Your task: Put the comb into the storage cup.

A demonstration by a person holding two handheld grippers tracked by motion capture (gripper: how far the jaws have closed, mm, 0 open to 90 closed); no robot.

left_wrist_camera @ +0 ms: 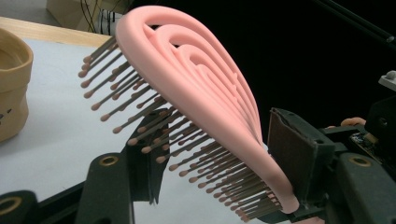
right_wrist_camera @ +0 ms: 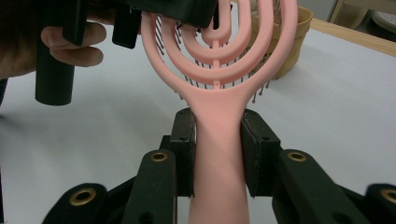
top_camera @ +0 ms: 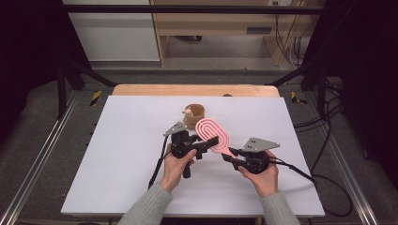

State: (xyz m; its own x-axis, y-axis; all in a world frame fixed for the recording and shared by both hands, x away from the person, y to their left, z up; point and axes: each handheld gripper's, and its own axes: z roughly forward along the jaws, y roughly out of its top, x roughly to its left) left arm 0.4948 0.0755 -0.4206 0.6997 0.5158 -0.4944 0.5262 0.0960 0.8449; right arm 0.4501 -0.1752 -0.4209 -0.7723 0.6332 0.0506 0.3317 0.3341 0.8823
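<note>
A pink hairbrush (top_camera: 212, 132) with an open looped head and brown bristles is held off the white table. My right gripper (top_camera: 230, 155) is shut on its handle (right_wrist_camera: 218, 154), one pad on each side. My left gripper (top_camera: 212, 142) reaches in from the left across the lower part of the head. In the left gripper view the hairbrush (left_wrist_camera: 196, 84) lies tilted between the jaws, its back against the right pad (left_wrist_camera: 294, 154) and its bristle tips against the left pad (left_wrist_camera: 149, 168).
A tan round cup (top_camera: 194, 112) with a small figure on its rim stands just behind the brush, near the table's (top_camera: 117, 164) far edge. Cables trail from both grippers toward the front. Dark frame posts stand at both sides.
</note>
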